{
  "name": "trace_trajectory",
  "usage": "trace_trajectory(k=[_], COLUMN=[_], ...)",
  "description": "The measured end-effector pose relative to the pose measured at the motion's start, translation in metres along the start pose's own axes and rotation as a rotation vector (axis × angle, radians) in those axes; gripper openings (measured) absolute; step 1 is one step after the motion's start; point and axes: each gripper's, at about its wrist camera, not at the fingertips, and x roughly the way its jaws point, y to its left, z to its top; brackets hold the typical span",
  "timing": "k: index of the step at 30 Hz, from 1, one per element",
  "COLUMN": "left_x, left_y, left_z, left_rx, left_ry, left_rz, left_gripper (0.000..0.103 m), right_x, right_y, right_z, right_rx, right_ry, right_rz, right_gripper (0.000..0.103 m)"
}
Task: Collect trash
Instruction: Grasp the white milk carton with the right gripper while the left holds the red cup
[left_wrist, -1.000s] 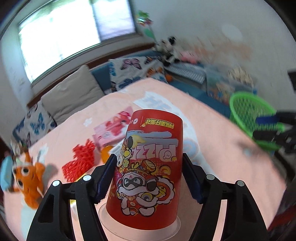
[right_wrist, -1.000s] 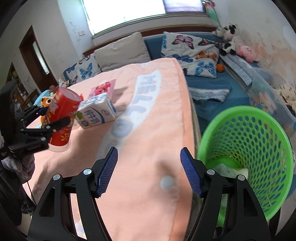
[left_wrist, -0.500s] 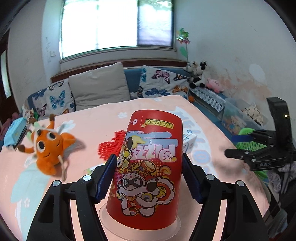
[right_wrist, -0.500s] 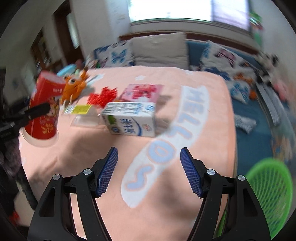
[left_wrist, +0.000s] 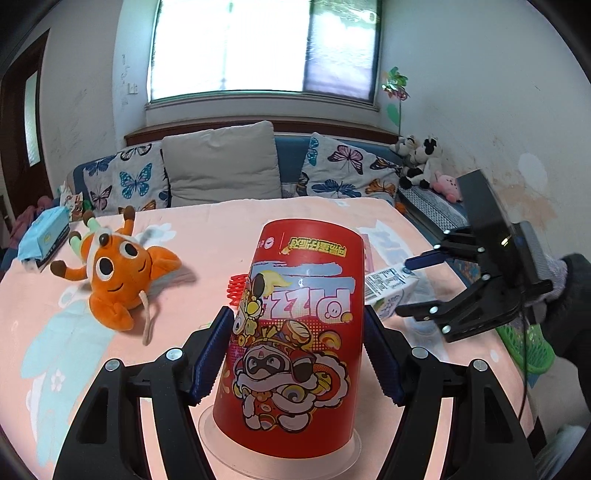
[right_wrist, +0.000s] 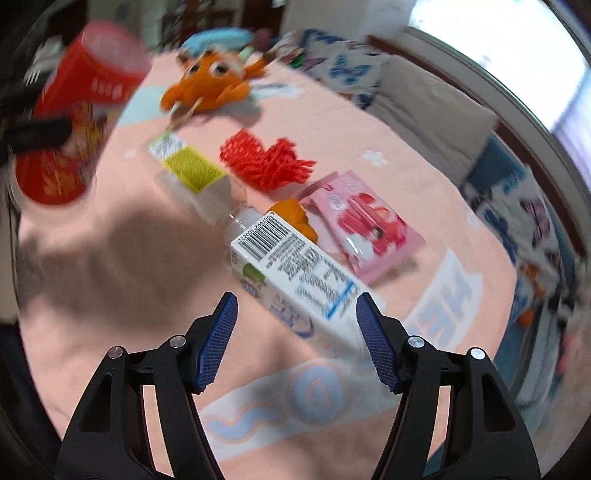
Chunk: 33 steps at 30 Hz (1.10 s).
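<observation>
Trash pickup on the pink blanket (right_wrist: 110, 280).
Left gripper (left_wrist: 297, 354) pinching an upturned red cup (left_wrist: 301, 332); right gripper (right_wrist: 296, 341) spread wide, poised over the milk carton (right_wrist: 295, 273).

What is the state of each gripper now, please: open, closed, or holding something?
Left gripper: closed on the red cup, which is upside down.
Right gripper: jaws open, holding nothing, close to the milk carton.

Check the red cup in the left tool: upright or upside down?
Upside down. The red cup stands inverted between the left tool's pads: its print reads inverted, the narrow end is on top, and the wide mouth sits down on a clear lid.
</observation>
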Motion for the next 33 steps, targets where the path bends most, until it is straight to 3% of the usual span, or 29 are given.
trace_trajectory(k=[7,18,25,30,33], left_x=[0.011,0.019,0.022,0.02,0.02], left_y=[0.014,0.02,0.02,0.013,0.006], left_z=[0.0,-0.004,-0.005,-0.003,-0.001], left_rx=[-0.044,-0.063,-0.072,-0.066,-0.061], left_ry=[0.009,0.016,0.027,0.022,0.023], left_rz=[0.01,0.012,0.013,-0.004,-0.015], left_gripper=[0.067,0.067,0.067,0.067,0.067], right_x=[0.041,0.061,0.057,0.031,0.01], right_y=[0.003,-0.001,0.003,0.004,0.004], right_z=[0.018,0.032,0.026,0.017,0.005], right_rx=[-0.219,-0.28,-0.208,-0.096,-0.007], right_ry=[0.089,0.138,0.138,0.102,0.072], right_rz=[-0.009,0.061,0.076,0.076,0.07], right_gripper=[0.074,0.074,0.06,0.044,0.043])
